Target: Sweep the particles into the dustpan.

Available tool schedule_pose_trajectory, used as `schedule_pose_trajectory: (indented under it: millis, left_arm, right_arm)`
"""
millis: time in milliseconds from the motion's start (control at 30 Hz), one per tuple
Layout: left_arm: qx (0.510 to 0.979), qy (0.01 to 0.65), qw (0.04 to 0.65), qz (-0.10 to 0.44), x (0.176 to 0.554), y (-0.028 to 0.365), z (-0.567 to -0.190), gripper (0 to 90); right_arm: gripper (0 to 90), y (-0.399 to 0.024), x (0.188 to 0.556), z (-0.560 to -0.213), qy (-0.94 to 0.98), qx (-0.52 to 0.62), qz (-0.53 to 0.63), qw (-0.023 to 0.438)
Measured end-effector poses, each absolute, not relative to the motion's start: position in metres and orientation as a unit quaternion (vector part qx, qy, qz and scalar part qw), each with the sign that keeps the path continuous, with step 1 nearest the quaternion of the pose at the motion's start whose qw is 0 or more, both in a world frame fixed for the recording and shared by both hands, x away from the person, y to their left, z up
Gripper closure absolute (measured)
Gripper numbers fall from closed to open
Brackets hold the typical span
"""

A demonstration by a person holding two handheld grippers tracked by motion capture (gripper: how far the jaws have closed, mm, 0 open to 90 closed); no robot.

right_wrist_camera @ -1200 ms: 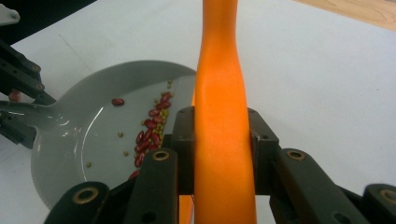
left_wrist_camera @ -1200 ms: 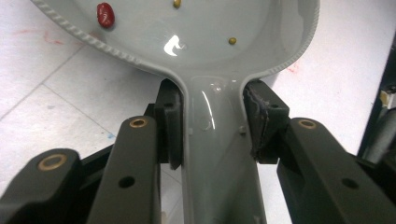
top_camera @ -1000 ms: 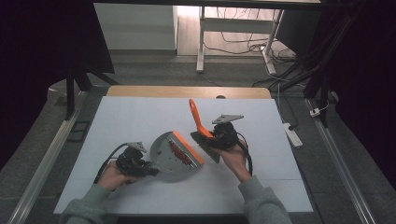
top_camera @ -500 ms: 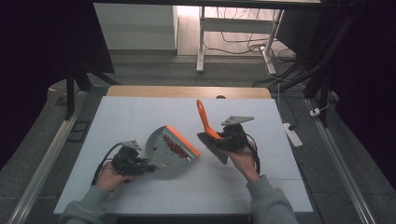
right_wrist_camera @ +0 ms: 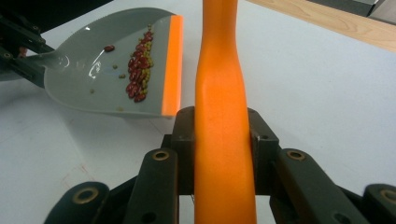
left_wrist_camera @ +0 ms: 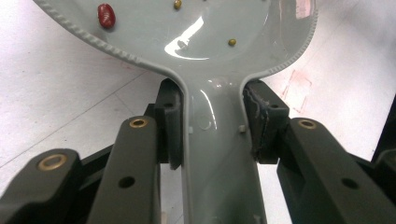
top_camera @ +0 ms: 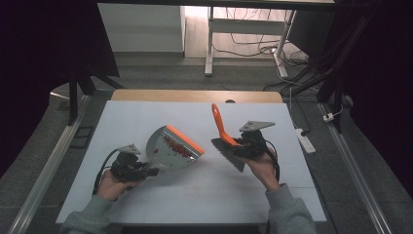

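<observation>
High view shows the white table (top_camera: 204, 192) taking up most of the scene, with a person's forearms coming in from its near edge. On it, left of centre, is the grey dustpan (top_camera: 171, 148), its orange lip (top_camera: 184, 139) turned toward the brush; in the right gripper view the lip looks tipped slightly above the table. Right of it, apart from the pan with bare table between, the brush (top_camera: 225, 139) is held up off the surface, its orange handle (top_camera: 217, 122) slanting up and away and its dark bristles (top_camera: 233, 155) pointing down at the near side.

The left gripper (top_camera: 146, 170) is clamped on the pan's narrow grey handle (left_wrist_camera: 219, 177), one pad on each side of it, which steadies the pan and likely keeps the load from sliding out. The right gripper (top_camera: 237, 145) is closed on the brush handle (right_wrist_camera: 223, 140) in the same way, pads pressed to both flanks, so the brush can be swung as a tool.

Smallest are the beans (top_camera: 176, 145): red and greenish ones gathered in a band inside the pan just behind the lip (right_wrist_camera: 171, 65), with a few strays, including one red bean (left_wrist_camera: 106, 15), farther back toward the handle. The table around the pan looks swept, so the sweeping seems largely done and carrying the pan off appears to be what remains.
</observation>
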State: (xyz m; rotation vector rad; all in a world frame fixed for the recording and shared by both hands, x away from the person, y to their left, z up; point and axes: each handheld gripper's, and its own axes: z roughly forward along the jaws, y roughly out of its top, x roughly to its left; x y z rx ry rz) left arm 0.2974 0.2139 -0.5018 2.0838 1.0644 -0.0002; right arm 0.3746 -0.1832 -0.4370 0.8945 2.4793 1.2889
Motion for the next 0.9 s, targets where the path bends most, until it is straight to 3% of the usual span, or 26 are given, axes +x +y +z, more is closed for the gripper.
schedule_pose_trajectory:
  millis: [900]
  left_arm:
    - [0.778, 0.468, 0.419, 0.021, 0.284, 0.233, -0.497, 61.5]
  right_arm:
    - [70.3, -0.218, 0.372, -0.435, 0.830, 0.315, 0.453, 0.085]
